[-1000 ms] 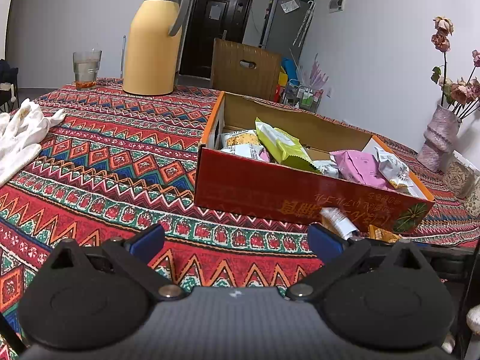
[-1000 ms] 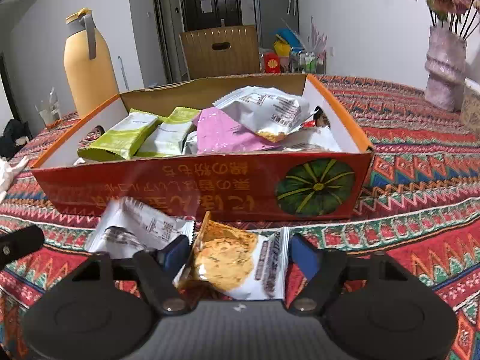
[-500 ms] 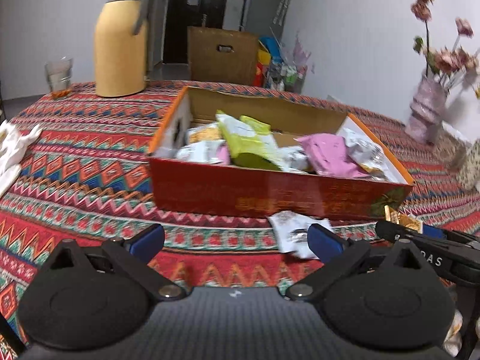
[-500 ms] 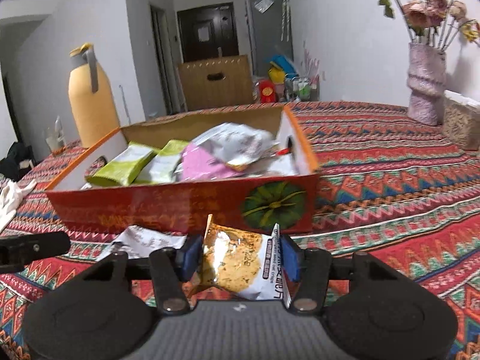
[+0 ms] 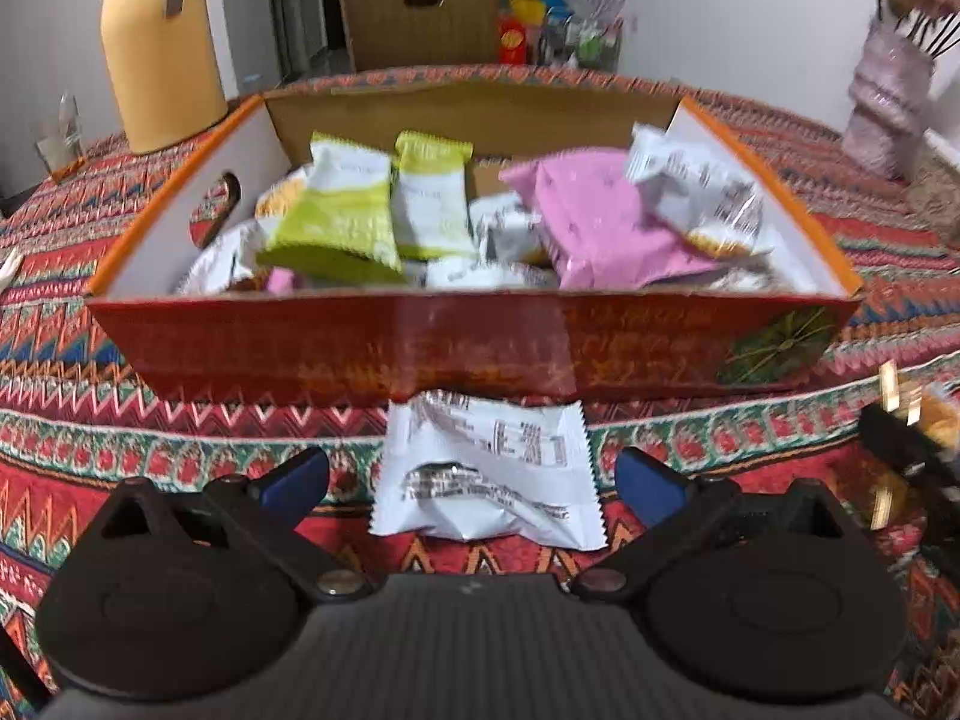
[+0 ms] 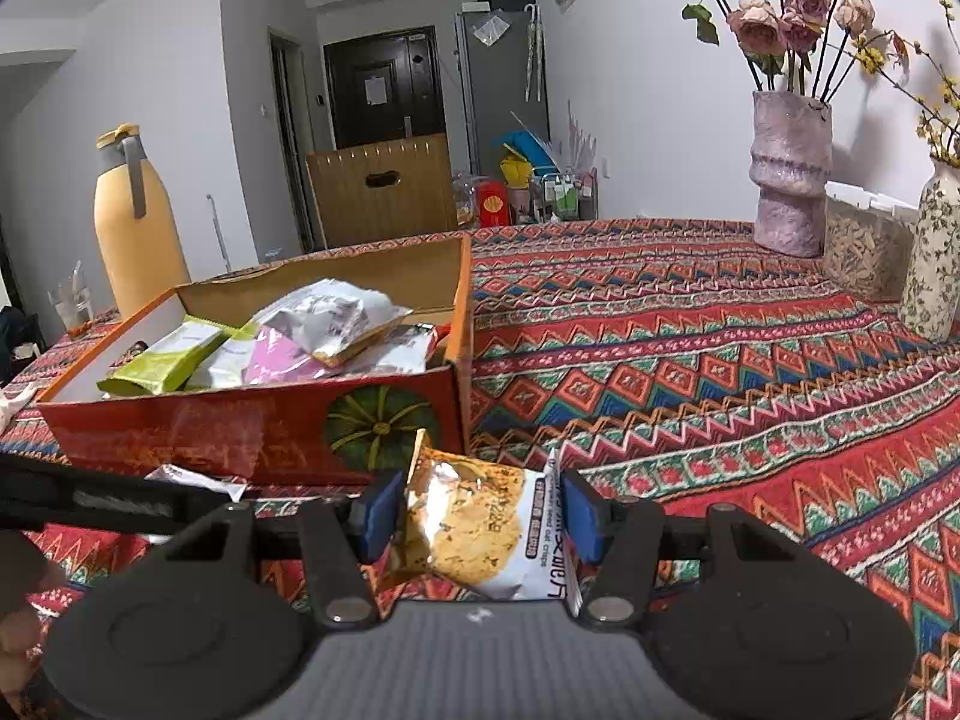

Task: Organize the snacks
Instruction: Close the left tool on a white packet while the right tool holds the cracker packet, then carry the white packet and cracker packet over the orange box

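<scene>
Left view is motion-blurred: box print (image 5: 474, 348) unreadable. Your right claw (image 5: 900, 450) is cut off at right edge. White packet (image 6: 192, 480) mostly hidden lower left.

Patterned tablecloth (image 6: 690, 360) under snack box (image 5: 468, 348).

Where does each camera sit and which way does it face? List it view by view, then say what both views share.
Left wrist: on the left gripper, low over the tablecloth, facing the box; open fingers flank a white packet.
Right wrist: on the right gripper, facing the box's right end and the vase; fingers clamp a cookie packet.
Shared: the box, the flask, the white packet.
</scene>
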{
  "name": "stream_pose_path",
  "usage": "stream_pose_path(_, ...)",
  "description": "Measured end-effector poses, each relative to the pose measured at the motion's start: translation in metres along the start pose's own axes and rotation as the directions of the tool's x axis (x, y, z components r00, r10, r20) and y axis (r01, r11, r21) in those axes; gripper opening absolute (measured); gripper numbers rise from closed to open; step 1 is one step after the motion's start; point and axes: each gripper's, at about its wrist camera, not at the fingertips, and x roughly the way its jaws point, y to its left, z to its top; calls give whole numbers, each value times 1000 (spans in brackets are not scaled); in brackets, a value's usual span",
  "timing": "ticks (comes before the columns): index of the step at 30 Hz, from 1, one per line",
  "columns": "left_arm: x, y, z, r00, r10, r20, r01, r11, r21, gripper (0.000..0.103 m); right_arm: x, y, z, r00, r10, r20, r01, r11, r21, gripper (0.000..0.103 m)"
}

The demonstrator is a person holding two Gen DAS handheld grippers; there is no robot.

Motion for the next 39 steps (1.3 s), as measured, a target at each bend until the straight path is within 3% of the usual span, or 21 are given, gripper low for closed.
stream_pose_path(4, 5, 2, -2, 1000, 16, -8, -16, 1000, -26, 100, 0, -1, 3, 1000, 4, 11, -4, 999, -33, 56)
stream_pose_path(6, -1, 3, -4, 1000, 12, 11, -12, 1000, -23, 76, 0, 1, 3, 1000, 10, 15, -9, 999, -38, 56)
stream_pose_path(11, -17, 5, -12, 999, -30, 46, 29, 1000, 4, 57, -4, 5, 1, 999, 32, 23, -31, 999, -41, 56)
stream_pose_path(18, -41, 17, -16, 993, -77, 85, 77, 997, 10, 55, -12, 20, 3, 997, 67, 39, -65, 996, -65, 56)
stream_pose_path(23, -77, 29, -6, 974, -116, 195, 115, 993, 17, 55, -17, 37, 18, 990, 106, 89, -97, 990, -102, 56)
stream_pose_path(31, -90, 50, 42, 948, -58, 313, 76, 996, -45, 55, 4, 75, 62, 974, 158, 163, -129, 976, -177, 56)
stream_pose_path(39, -68, 72, 85, 943, -9, 333, 43, 995, -95, 55, 52, 96, 102, 974, 150, 167, -117, 975, -190, 56)
